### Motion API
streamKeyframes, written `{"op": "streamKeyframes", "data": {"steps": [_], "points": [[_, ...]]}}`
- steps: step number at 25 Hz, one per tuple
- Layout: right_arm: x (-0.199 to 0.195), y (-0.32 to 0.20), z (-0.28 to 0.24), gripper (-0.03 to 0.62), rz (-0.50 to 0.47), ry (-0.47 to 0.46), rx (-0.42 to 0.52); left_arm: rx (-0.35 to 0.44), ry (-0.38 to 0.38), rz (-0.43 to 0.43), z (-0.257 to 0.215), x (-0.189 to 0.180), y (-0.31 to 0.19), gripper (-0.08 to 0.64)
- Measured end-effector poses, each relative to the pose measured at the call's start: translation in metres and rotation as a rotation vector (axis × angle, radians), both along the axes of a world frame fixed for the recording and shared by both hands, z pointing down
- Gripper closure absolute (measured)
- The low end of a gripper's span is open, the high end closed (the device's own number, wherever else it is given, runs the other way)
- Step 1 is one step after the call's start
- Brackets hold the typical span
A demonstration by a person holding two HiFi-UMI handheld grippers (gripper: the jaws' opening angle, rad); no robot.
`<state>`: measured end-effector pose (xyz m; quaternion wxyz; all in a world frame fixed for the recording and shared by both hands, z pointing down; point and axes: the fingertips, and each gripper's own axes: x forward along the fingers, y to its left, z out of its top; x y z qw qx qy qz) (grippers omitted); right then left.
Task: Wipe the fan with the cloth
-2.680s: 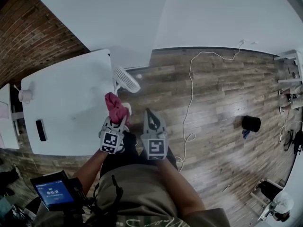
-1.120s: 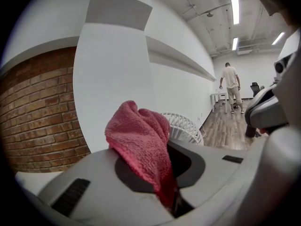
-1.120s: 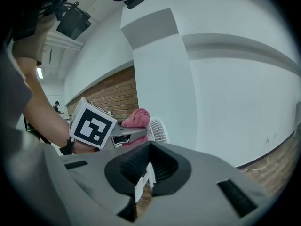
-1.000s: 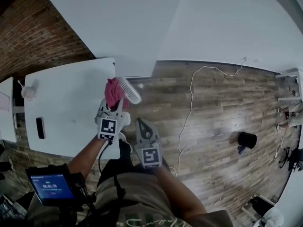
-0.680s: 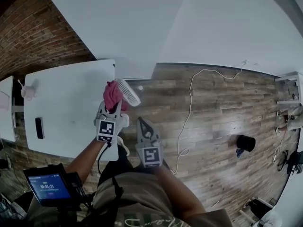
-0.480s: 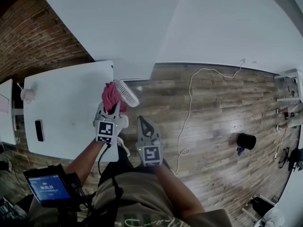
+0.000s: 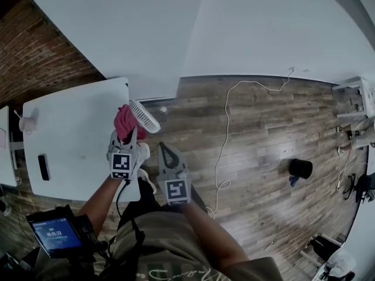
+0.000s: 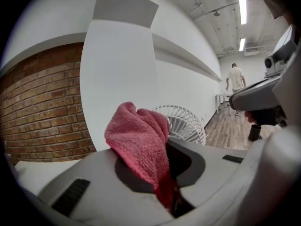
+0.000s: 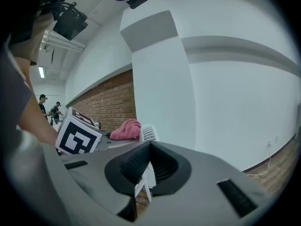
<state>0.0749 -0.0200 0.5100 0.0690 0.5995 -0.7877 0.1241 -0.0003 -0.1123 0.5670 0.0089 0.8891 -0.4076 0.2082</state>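
Observation:
A small white fan [image 7: 144,116] stands at the right edge of the white table [image 7: 70,133]. My left gripper [image 7: 130,136] is shut on a pink cloth [image 7: 123,122], and the bunched cloth rests against the left side of the fan's round grille. In the left gripper view the cloth [image 8: 141,140] rises out of the jaws of the left gripper [image 8: 171,197] and covers the left part of the fan [image 8: 183,124]. My right gripper [image 7: 163,150] hangs shut and empty over the wooden floor, right of the left one. From the right gripper [image 9: 148,147] I see the fan [image 9: 148,133] and the cloth [image 9: 126,128].
A dark flat device [image 7: 42,167] and a small white object [image 7: 27,122] lie on the table's left part. A white cable [image 7: 223,134] runs across the wooden floor, with a black bin [image 7: 300,168] to the right. A small screen [image 7: 55,234] sits at lower left. A person [image 8: 234,81] stands far off.
Since the earliest frame my left gripper has carried the cloth up from the table edge to the fan's grille. Over the last second both grippers have hardly moved.

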Motion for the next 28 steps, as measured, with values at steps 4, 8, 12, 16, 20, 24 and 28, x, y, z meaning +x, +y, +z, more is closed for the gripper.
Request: {"op": "streamKeyframes", "data": {"steps": [4,8,12,16,20,24,28], "points": [[-0.001,-0.002,-0.003,0.592,0.0,0.006,0.016,0.005,0.009,-0.005,0.0,-0.001,0.0,0.497],[-0.005,0.0,-0.001,0.592,0.005,0.007,0.003,0.013,0.012,0.002,0.0,-0.003,-0.001,0.498],[-0.019,0.003,0.002,0.592,-0.017,0.014,-0.011,0.021,-0.002,0.006,0.001,-0.006,0.0,0.497],[-0.031,0.012,-0.003,0.592,-0.034,0.011,-0.003,0.008,0.003,0.009,0.001,-0.004,0.004,0.498],[-0.047,0.022,0.002,0.592,-0.053,-0.006,-0.019,0.006,0.007,0.001,0.002,-0.01,0.005,0.498],[-0.045,0.021,0.008,0.592,-0.045,-0.006,-0.025,0.015,0.014,0.001,0.001,-0.007,0.005,0.498],[-0.046,0.025,0.006,0.592,-0.045,-0.009,-0.024,0.015,0.009,-0.006,0.0,-0.011,0.013,0.498]]}}
